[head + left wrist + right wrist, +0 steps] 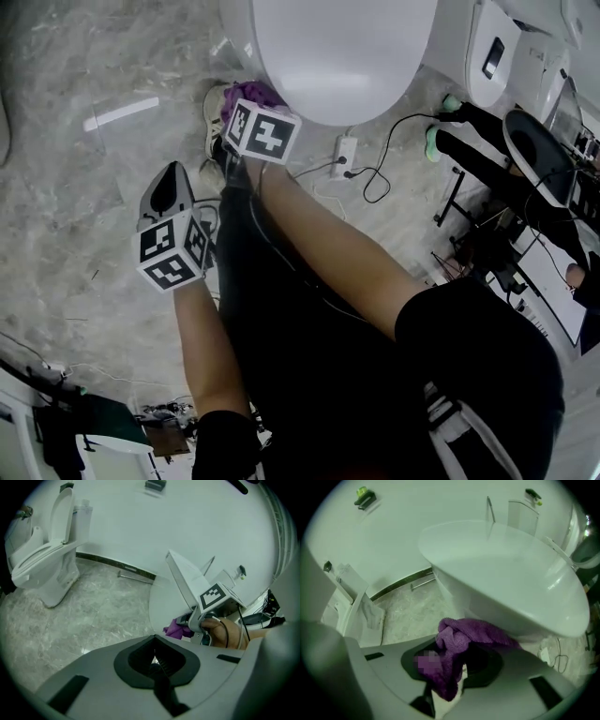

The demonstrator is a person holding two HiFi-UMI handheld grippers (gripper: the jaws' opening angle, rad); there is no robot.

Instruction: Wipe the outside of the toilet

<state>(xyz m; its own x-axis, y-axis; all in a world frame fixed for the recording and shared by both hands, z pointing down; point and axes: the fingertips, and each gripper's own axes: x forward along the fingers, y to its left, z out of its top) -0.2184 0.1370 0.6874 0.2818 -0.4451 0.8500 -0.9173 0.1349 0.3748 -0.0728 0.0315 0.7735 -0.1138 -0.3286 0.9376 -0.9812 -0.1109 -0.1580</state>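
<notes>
Right gripper (451, 670): jaws clamped on a crumpled purple terry cloth (461, 637); the cloth bulges out ahead of the jaws and hangs down between them. Its far edge meets the lower outside of the bowl of the white ceramic toilet (511, 573), just under the overhanging rim. Head view: this gripper's marker cube (263, 132) sits right at the near edge of the toilet, the cloth showing as a purple tuft between cube and bowl, the toilet a smooth white oval from above. Left gripper (154, 660): jaws brought together, nothing between them. It is held lower in the head view, nearer the person's body and well apart from the toilet, over the grey marbled floor (75, 141). Its own view looks across at the right gripper and the cloth against the bowl. On the floor just below the toilet lies a white power strip (343, 152) with a black cable (375, 183) looping away from it. A second white toilet (44, 564) stands against the wall, far left in the left gripper view
</notes>
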